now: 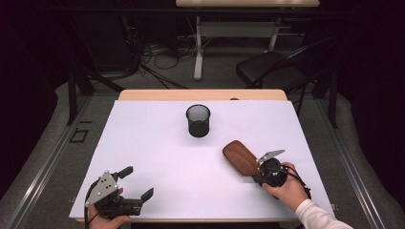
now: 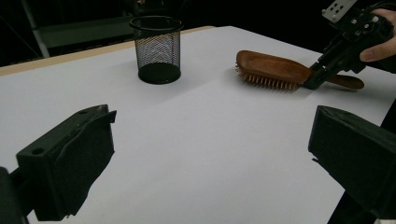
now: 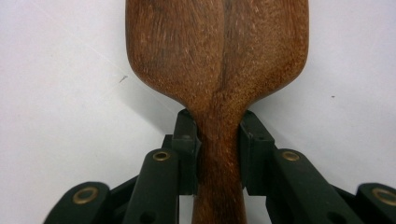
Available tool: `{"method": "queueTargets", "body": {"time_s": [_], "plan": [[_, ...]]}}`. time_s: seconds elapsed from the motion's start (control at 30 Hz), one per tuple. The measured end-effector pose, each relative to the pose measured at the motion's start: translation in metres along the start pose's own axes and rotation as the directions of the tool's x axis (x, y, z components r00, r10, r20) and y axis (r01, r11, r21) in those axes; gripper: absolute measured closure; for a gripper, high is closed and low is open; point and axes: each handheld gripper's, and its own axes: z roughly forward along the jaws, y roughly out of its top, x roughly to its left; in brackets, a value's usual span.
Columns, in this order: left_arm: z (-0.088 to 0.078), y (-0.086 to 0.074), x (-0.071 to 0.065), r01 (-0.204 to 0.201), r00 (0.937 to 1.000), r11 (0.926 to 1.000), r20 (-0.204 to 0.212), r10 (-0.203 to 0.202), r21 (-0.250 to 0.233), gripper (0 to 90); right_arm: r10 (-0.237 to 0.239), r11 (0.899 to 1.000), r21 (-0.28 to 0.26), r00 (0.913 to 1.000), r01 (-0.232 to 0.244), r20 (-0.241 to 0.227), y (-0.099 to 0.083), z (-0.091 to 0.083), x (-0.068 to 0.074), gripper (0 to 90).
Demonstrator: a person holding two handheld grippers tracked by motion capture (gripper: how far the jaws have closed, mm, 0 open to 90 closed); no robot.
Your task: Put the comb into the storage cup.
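A: Hairbrush (image 1: 240,157) first: it is lying bristles-down on the table (image 1: 157,157), in front of the mesh cup (image 1: 198,120) and off to its right, well apart from it. You are clamping its neck with your right gripper (image 3: 219,140), just where the handle is narrowing below the head.

B: So which step am I in?

A: The grasp, I would say. The right gripper's jaws are sitting narrow, both pads pressing on the wooden neck from either side, and the brush is still resting on the table by the look of the left gripper view (image 2: 273,70). Nothing is lifted yet.

B: And the other hand?

A: Your left gripper (image 1: 136,183) is waiting wide, holding nothing and touching nothing, far to the left of the mesh cup and nearer to you than it is.

B: What is the next move asking of me?

A: Likely a clean lift, then a carry towards the mesh cup. The head is heavy and long against a narrow hold, so you are risking a swivel in the pads; keep the wrist steady. If the cup is the goal, you are going to need the brush tipped upright, handle down, since the mouth of the cup looks narrow for the head.
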Motion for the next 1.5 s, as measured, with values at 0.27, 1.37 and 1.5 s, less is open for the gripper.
{"method": "queueTargets", "body": {"time_s": [0.27, 1.37, 1.5], "plan": [[0.000, 0.000, 0.000, -0.001, 1.0000, 1.0000, -0.001, 0.001, 0.000, 0.2, -0.019, 0.999, -0.032, 0.9997, 0.020, 0.018, -0.004, -0.002, 0.003, 71.6], [0.002, -0.001, 0.001, 0.011, 0.9998, 0.9999, -0.015, -0.011, -0.005, 0.2, -0.020, 0.987, -0.159, 0.9998, 0.021, 0.006, 0.015, -0.025, 0.007, 71.4], [0.002, -0.001, 0.001, 0.015, 0.9998, 0.9999, -0.014, -0.015, -0.004, 0.2, -0.031, 0.984, -0.175, 0.9995, 0.031, 0.005, 0.021, -0.030, 0.009, 71.4]]}}
